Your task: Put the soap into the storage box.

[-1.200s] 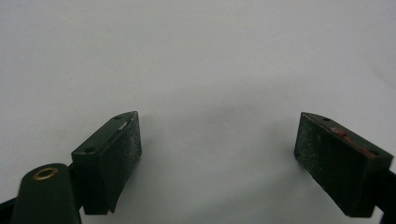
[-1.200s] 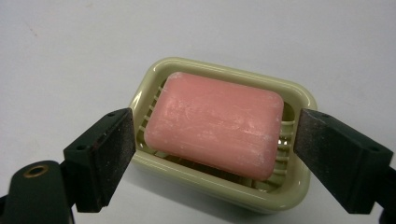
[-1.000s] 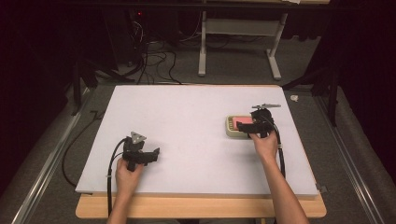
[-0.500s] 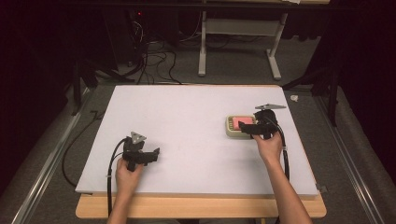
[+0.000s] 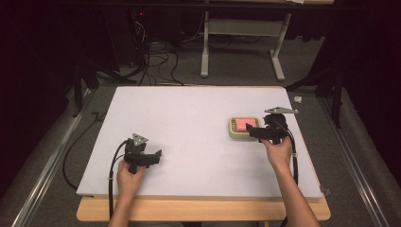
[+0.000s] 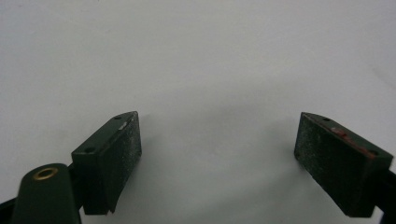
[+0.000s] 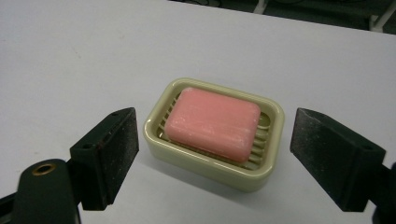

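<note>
Black rubber-faced pads on my right gripper (image 7: 215, 158) stand wide apart, gripping nothing; in the right gripper view one jaw rises at 7 o'clock and the other at 4 o'clock, with a brass-coloured eyelet on the housing at the lower left corner. Both pad faces are dusted with pale specks. No brand, label or writing can be read on the jaws or on anything else inspected.

Between and just beyond the pads sits the soap dish (image 7: 254, 175), a cream-coloured rounded rectangle with a raised rim and a slatted floor. It rests flat on the white table (image 7: 70, 56) and is apart from both pads. Lying in it is a pink soap bar (image 7: 212, 123), rectangular with rounded corners, matte, with faint whitish scuffing on its top face. The bar sits slightly askew in the dish, so slats show along its 3 o'clock end.

In the high view the dish lies at about 3 o'clock on the table, just beside my right gripper's tips.

My left gripper (image 6: 217, 154) is also spread open and empty over bare white surface; in the high view it rests near the table's 7 o'clock corner, well apart from the dish.
</note>
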A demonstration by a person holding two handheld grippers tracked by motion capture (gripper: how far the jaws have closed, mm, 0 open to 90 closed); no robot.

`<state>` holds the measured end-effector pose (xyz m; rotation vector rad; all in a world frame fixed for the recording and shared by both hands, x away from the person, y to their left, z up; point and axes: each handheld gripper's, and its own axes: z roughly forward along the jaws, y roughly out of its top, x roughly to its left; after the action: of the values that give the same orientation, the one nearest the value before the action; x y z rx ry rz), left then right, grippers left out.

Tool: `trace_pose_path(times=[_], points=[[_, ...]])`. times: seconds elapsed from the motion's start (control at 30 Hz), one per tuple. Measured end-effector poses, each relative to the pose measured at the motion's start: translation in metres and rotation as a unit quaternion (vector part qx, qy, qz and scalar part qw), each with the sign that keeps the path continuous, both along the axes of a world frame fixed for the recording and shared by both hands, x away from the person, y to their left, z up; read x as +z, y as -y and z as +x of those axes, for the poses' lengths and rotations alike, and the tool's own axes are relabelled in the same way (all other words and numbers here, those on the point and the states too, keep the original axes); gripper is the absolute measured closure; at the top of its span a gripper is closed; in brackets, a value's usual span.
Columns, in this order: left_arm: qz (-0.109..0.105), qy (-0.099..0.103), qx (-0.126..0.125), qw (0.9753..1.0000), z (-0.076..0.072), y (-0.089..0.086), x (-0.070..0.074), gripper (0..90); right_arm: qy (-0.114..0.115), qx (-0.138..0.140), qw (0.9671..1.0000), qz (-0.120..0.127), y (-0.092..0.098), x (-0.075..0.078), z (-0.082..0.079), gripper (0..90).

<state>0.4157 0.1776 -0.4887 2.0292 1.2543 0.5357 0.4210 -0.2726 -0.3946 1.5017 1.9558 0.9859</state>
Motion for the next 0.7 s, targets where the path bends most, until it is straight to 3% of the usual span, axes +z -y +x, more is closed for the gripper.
trace_pose_path(times=[0.7], points=[[0.000, 0.000, 0.000, 1.0000, 0.000, 0.000, 0.000, 15.4, 0.022, -0.005, 0.9995, 0.021, 0.025, -0.001, -0.029, 16.8]])
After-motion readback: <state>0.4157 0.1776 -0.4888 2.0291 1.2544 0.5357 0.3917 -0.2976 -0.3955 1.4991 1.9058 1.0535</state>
